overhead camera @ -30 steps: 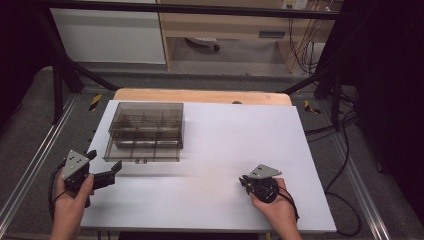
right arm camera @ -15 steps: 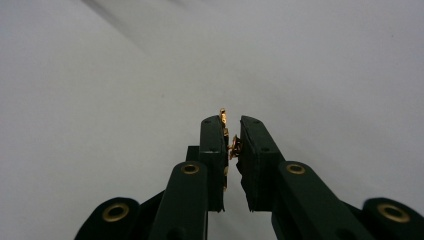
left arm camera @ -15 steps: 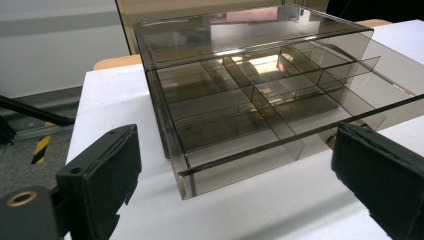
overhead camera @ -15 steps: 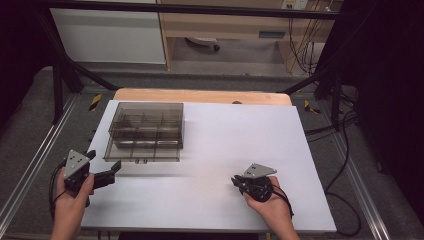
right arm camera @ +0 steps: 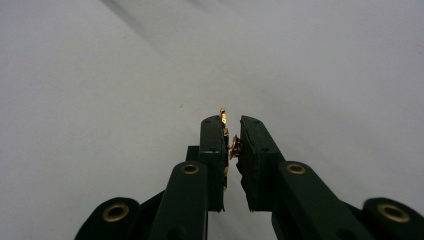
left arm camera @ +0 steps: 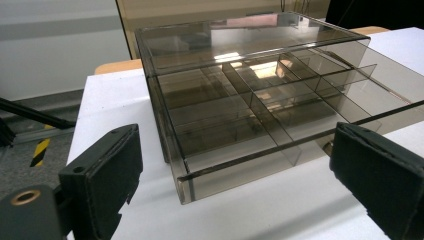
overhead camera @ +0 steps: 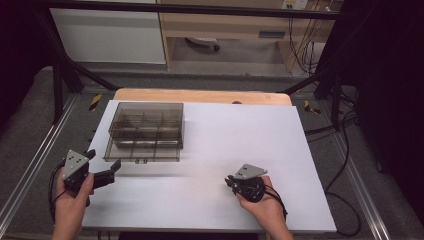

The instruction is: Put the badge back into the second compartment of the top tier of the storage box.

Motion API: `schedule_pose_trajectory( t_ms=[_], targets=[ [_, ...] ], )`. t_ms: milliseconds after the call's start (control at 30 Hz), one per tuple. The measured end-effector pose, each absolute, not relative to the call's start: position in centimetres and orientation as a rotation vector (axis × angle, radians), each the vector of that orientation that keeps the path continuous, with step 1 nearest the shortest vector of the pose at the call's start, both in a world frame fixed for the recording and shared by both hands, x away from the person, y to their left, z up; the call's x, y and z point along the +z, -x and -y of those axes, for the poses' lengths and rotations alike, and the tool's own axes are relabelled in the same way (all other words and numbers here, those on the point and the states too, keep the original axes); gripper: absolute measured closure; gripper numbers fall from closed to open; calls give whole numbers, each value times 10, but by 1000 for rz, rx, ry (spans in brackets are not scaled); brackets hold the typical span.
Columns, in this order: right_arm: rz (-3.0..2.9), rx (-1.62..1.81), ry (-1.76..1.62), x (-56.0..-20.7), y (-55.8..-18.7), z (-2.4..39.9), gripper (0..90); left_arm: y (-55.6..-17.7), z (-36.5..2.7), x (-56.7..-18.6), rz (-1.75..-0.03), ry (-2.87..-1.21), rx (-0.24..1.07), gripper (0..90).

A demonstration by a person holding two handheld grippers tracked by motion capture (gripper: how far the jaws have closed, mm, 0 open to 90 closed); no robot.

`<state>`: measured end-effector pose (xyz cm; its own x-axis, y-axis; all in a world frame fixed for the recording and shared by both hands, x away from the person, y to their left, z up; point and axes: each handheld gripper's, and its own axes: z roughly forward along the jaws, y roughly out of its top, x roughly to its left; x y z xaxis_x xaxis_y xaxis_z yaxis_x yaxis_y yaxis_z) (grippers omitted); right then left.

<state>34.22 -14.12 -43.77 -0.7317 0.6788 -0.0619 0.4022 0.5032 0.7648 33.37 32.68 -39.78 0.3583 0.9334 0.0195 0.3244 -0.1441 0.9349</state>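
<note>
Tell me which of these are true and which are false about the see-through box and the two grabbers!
1. The left gripper has its jaws wide open. True.
2. The right gripper pinches a small gold thing. True.
3. The smoky box sits under the right gripper. False: it stands on the white table ahead of the left gripper, on the left side.
4. The box has dividers inside. True.
5. The box is full of toys. False: its compartments look empty.
6. The left gripper is squeezing the box. False: its jaws are apart from the box.
</note>
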Motion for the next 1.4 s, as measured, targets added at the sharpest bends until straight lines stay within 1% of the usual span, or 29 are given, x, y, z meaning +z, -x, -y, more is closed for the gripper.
schedule_pose_trajectory(
  t_ms=[167, 467, 600, 800, 1033, 1200, 1333, 1400],
  targets=[
    [-2445, 1119, -848, -438, -341, 125, 811, -332, -327, -397, -1128, -1672, 794, 66],
    [-2510, 1093, -756, -439, -349, 98, 811, -334, -324, -399, -1131, -1687, 814, 63],
    [-2532, 1104, -706, -440, -353, 83, 810, -334, -328, -399, -1132, -1652, 737, 46],
    [-2562, 1120, -668, -440, -357, 63, 810, -338, -329, -399, -1124, -1668, 764, 48],
    [-2580, 1182, -661, -434, -363, 50, 810, -338, -328, -400, -1131, -1676, 743, 50],
    [-2596, 1209, -660, -431, -366, 32, 810, -337, -327, -400, -1124, -1677, 722, 50],
    [-2621, 1159, -629, -437, -364, 18, 810, -338, -324, -400, -1100, -1723, 787, 51],
    [-2635, 1159, -620, -440, -365, 13, 810, -339, -324, -402, -1113, -1713, 753, 47]
  ],
)
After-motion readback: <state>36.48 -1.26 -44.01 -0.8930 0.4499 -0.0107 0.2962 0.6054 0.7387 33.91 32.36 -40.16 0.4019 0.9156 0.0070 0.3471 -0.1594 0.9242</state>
